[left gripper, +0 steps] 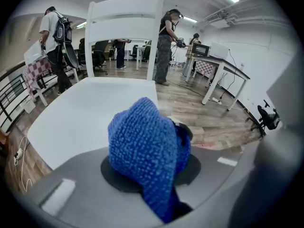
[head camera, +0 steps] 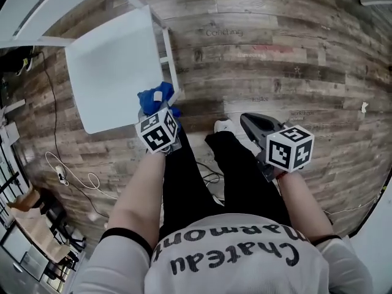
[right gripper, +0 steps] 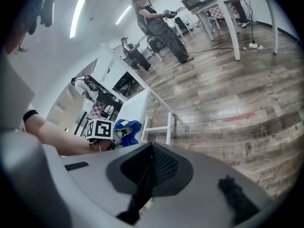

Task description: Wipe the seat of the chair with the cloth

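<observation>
Left claw (left gripper: 153, 161): closed on a blue, fuzzy microfibre cloth (left gripper: 142, 144); the cloth is bunched up between the jaws and stands out in front of them.
Cloth, place: in the head view it is at the corner of the chair seat that is nearest to the person, partly over the seat edge. If it touches the seat or only hangs just above it, I cannot tell.
Chair: a white wooden chair (head camera: 160, 26) with a flat, square seat (head camera: 110, 66); it stands on the floor in front of the person, on the left side. In the left gripper view its white slatted backrest (left gripper: 126, 14) rises behind the seat.
Right claw (right gripper: 151, 164): jaws pressed together, with nothing between them. It is held low on the person's right side, well apart from the chair, and points over the floor.
Floor: grey-brown wood planks (head camera: 275, 48); a thin white cable (head camera: 76, 177) lies on it at the left.
Person: black trousers (head camera: 199, 176), both forearms stretched forward.
Background: several people stand in the room, and a white worktop (left gripper: 223, 61) is at the right in the left gripper view.
</observation>
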